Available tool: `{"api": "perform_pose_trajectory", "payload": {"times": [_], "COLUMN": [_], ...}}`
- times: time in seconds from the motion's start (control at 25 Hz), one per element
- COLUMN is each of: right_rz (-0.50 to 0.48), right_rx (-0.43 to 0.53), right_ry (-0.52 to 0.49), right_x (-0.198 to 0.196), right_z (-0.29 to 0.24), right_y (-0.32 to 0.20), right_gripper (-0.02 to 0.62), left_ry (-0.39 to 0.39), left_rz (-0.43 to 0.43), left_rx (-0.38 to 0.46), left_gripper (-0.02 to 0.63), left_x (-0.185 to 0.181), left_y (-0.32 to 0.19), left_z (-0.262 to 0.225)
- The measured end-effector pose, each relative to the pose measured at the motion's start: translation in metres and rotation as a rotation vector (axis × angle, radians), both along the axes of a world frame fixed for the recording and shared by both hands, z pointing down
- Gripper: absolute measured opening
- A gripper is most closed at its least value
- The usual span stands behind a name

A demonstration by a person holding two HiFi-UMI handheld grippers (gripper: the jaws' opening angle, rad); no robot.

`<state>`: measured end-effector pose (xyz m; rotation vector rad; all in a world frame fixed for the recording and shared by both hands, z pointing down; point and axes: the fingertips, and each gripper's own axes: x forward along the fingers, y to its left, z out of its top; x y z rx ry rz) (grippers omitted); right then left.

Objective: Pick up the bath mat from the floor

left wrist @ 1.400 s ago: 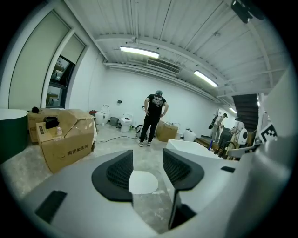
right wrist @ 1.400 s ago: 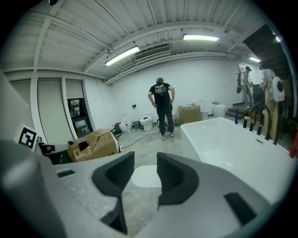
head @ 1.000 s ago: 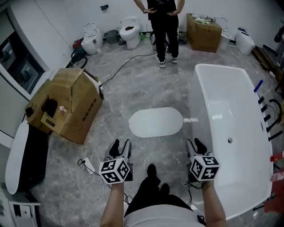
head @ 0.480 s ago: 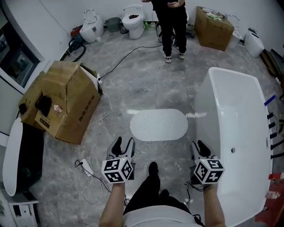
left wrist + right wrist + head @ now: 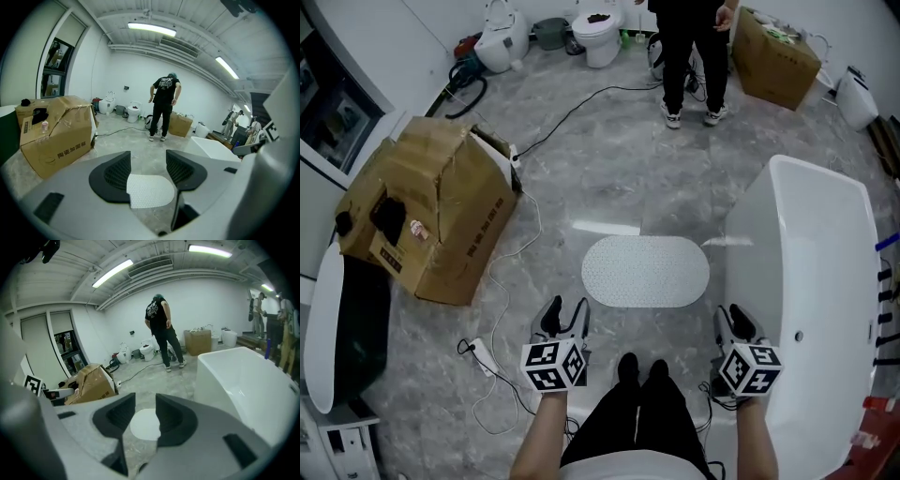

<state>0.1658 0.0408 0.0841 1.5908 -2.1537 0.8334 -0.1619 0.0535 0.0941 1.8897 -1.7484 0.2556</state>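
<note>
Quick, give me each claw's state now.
Left claw: open, empty, short of the bath mat.
Right claw: open, empty.

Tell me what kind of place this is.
Probably a storeroom or test room set up as a mock bathroom, not a lived-in one: a freestanding white bathtub, loose toilets at the far end, and big cardboard boxes on the bare grey floor.

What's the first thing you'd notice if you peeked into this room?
Probably the pale oval bath mat, lying flat on the grey floor right in the middle. A big white bathtub stands just to its right, and a battered cardboard box sits off to the left. A person in dark clothes stands at the far end.
</note>
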Motion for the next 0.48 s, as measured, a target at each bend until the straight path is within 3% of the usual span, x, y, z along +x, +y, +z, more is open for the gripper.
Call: {"api": "perform_pose_trajectory", "payload": {"times": [0.2, 0.48], "right_rz": [-0.017, -0.111], "right_rx": [-0.040, -0.079], "right_ry": [0.003, -0.004], "right_x": [-0.002, -0.024], "right_z": [0.024, 0.086], "right_y": [-0.035, -0.091], "right_gripper": [0.135, 0.135], "left_ry": [0.032, 0.000], "left_rz": [-0.028, -0.089], "left_rx": [0.000, -0.050], "left_gripper": [0.236, 0.241], "left_x": [-0.008, -0.020], "left_y": [-0.031, -0.067], "left_z": [0.016, 0.077]}}
